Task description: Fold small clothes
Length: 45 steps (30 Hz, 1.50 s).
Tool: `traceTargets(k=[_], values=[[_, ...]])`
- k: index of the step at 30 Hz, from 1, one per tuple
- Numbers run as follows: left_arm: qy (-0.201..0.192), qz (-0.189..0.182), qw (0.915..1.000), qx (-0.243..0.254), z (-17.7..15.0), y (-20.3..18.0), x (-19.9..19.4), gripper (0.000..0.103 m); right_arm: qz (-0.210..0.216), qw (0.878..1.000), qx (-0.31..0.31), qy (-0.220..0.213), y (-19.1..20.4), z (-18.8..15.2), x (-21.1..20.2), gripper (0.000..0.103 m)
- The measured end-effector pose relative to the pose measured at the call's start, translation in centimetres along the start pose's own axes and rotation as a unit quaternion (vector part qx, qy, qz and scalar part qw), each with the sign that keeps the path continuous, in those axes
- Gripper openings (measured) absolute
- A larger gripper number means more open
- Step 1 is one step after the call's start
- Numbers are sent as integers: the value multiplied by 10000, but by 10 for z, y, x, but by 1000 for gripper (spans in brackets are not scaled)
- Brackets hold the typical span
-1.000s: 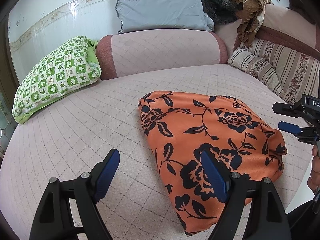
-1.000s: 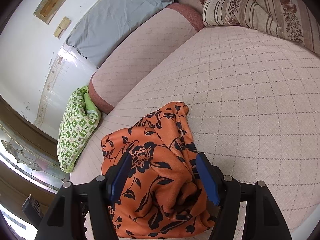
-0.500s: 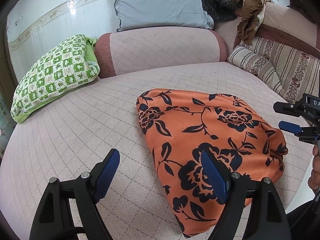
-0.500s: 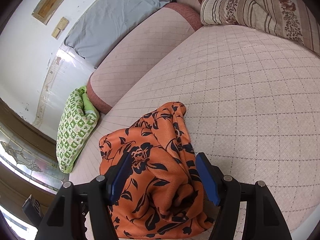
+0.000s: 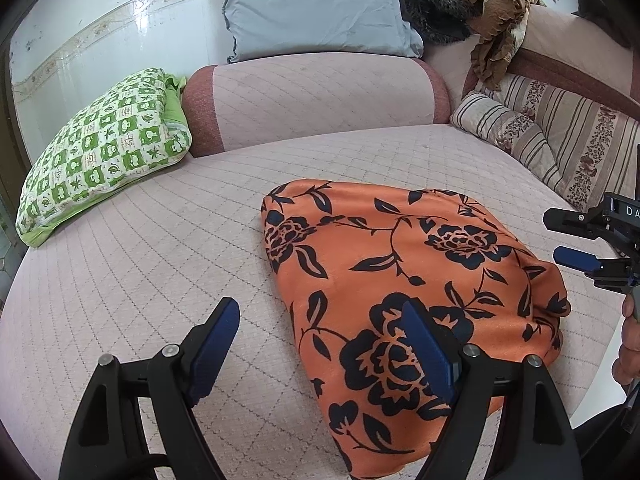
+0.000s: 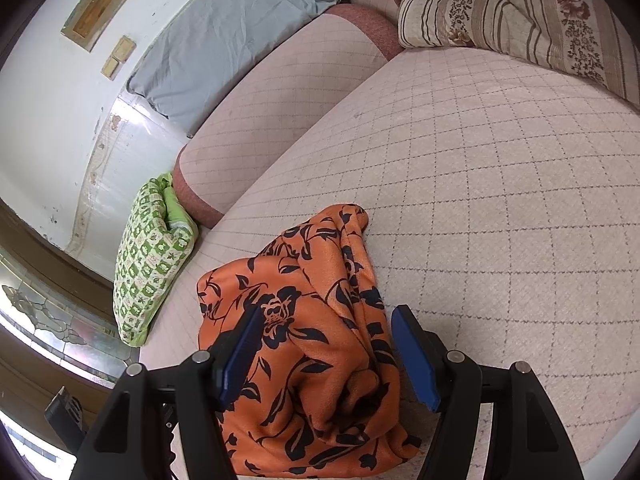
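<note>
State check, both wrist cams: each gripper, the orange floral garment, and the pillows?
left gripper: open, holding nothing, over the garment's near edge
right gripper: open, straddling bunched cloth, not clamped
orange black-flowered garment: folded into a rough bundle, lying on the quilted pink bed
green checked pillow: lying flat
grey pillow: propped against the wall

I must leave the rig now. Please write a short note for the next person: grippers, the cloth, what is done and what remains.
Left gripper: open, holds nothing, low over the near left edge of the orange floral cloth.
Right gripper: open, astride the bunched right end of the cloth, not gripping.
The cloth lies in a rough bundle on the quilted sofa seat.
Done: at most a rough fold.
Left: grasp, smooth and fold neatly.
</note>
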State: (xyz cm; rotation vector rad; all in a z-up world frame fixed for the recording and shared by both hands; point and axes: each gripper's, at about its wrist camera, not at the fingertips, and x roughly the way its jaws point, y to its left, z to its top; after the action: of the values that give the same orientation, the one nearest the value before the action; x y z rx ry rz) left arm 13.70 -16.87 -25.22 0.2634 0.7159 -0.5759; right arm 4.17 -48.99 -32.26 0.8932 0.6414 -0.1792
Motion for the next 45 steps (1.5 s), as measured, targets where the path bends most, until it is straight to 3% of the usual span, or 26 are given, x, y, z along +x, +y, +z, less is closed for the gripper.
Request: traceTargets(k=[19, 32, 45], values=[[128, -139, 9998, -114, 7, -7, 11, 84, -7, 10000, 40, 71, -8, 3, -2, 70], [266, -320, 9988, -272, 9, -6, 20, 84, 113, 9992, 24, 394, -7, 3, 12, 70], [507, -877, 9930, -599, 17, 9, 34, 84, 247, 9973, 45, 685, -11, 9, 29, 70]])
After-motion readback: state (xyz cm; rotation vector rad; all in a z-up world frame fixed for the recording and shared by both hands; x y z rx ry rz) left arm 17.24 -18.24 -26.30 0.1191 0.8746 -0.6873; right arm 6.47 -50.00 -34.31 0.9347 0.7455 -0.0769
